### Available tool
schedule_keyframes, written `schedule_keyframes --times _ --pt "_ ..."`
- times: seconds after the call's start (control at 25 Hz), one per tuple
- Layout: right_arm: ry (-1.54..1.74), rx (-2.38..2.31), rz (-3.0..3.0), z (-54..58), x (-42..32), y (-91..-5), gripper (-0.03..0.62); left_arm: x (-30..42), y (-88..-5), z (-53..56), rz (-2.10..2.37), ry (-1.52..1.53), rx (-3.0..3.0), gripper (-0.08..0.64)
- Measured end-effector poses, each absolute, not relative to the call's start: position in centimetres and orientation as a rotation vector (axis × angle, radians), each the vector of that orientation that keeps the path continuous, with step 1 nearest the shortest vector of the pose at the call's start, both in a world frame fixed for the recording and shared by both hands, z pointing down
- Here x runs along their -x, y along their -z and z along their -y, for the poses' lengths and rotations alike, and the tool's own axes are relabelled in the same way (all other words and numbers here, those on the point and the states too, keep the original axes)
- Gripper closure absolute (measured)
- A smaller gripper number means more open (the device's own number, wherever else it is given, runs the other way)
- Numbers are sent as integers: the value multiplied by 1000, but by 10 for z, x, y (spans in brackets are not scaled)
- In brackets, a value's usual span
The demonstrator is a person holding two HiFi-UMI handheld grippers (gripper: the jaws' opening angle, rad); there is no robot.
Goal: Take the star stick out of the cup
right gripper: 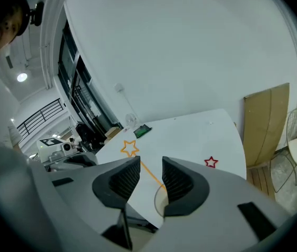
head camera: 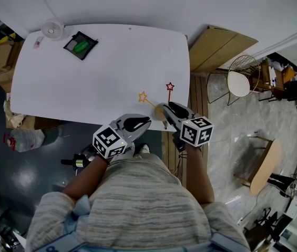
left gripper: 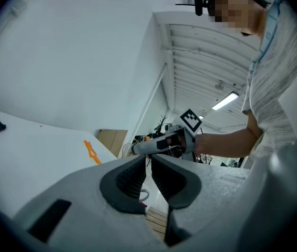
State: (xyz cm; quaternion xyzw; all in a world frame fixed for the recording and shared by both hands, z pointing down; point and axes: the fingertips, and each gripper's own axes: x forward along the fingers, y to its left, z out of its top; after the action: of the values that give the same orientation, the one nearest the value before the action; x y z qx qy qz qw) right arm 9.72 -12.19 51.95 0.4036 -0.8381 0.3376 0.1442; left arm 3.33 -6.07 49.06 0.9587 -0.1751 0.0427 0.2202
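Both hand-held grippers are showing in the head view at the near edge of the white tabletop (head camera: 111,77). The left hand-held gripper (head camera: 145,122) is hanging at that edge. The right hand-held gripper (head camera: 170,107) is hovering just beside and partly over a tan cup (head camera: 160,112), which is standing on the tabletop near the edge. Two sticks are rising out of the cup: an orange star stick (head camera: 142,96) is leaning left and a red star stick (head camera: 170,87) is standing nearly upright. A black tray (head camera: 80,45) holding something green and a small white fan (head camera: 52,29) are sitting at the far left corner. In the left gripper view, the left hand-held gripper (left gripper: 149,159) is keeping its jaws only a narrow slit apart, with nothing between them. The right hand-held gripper is pointing in from across, and the orange star is showing above the tabletop. In the right gripper view, the right hand-held gripper (right gripper: 151,161) is standing with its jaws clearly apart and gripping nothing. The orange stick is showing through the gap beyond the pads, untouched by them, and is running down into the cup, with the red star off to the right.
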Motion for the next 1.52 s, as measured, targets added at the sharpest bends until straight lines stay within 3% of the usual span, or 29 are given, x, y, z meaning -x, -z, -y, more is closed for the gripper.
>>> schedule_keyframes --times 0.36,1.0,1.52 --pt "-803 -1011 2396 112 -67 -535 460 -29 -487 59 495 -116 -2665 517" --pt "-458 -952 2157 126 -43 -580 459 -3 -496 52 498 -80 -2656 517" --pt "-184 -923 2005 124 -41 -589 522 4 -497 55 467 -68 -2671 517"
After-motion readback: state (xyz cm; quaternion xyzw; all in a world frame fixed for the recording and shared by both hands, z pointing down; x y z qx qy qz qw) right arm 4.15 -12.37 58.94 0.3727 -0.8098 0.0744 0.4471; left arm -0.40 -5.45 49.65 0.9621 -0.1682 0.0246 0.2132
